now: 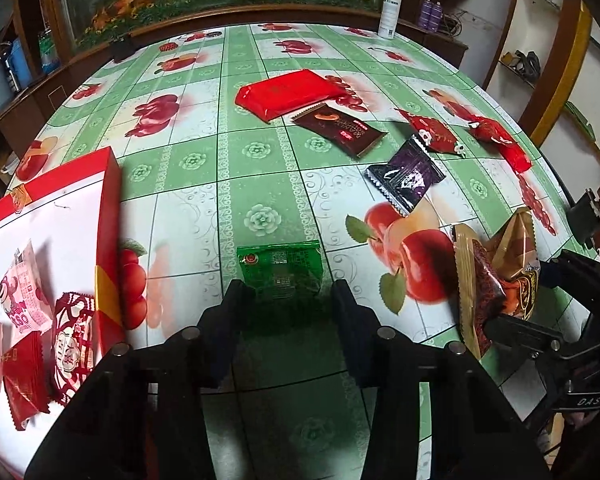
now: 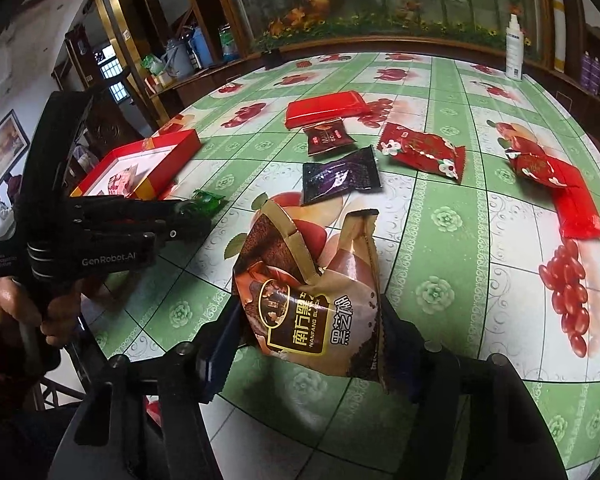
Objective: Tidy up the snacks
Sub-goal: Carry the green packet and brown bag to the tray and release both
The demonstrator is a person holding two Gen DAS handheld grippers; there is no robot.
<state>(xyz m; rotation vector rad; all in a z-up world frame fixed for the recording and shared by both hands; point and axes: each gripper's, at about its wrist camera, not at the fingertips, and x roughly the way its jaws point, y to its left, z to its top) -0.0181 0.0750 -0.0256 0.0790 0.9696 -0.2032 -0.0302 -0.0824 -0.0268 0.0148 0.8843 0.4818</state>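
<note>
My left gripper (image 1: 286, 296) is open around the near end of a green snack packet (image 1: 282, 266) lying on the table; in the right wrist view the packet (image 2: 208, 200) shows at the left gripper's (image 2: 188, 216) tips. My right gripper (image 2: 308, 320) is shut on a brown sesame snack bag (image 2: 312, 300) and holds it above the table; it also shows in the left wrist view (image 1: 496, 276). A red box with a white inside (image 1: 60, 216) holds several snack packets at the left (image 2: 140, 168).
On the fruit-patterned tablecloth (image 1: 260, 184) lie a flat red packet (image 1: 288, 90), a dark brown packet (image 1: 340, 128), a purple packet (image 1: 406, 176), a red flowered packet (image 1: 432, 130) and red packets (image 1: 500, 140). A white bottle (image 1: 389, 12) stands at the far edge.
</note>
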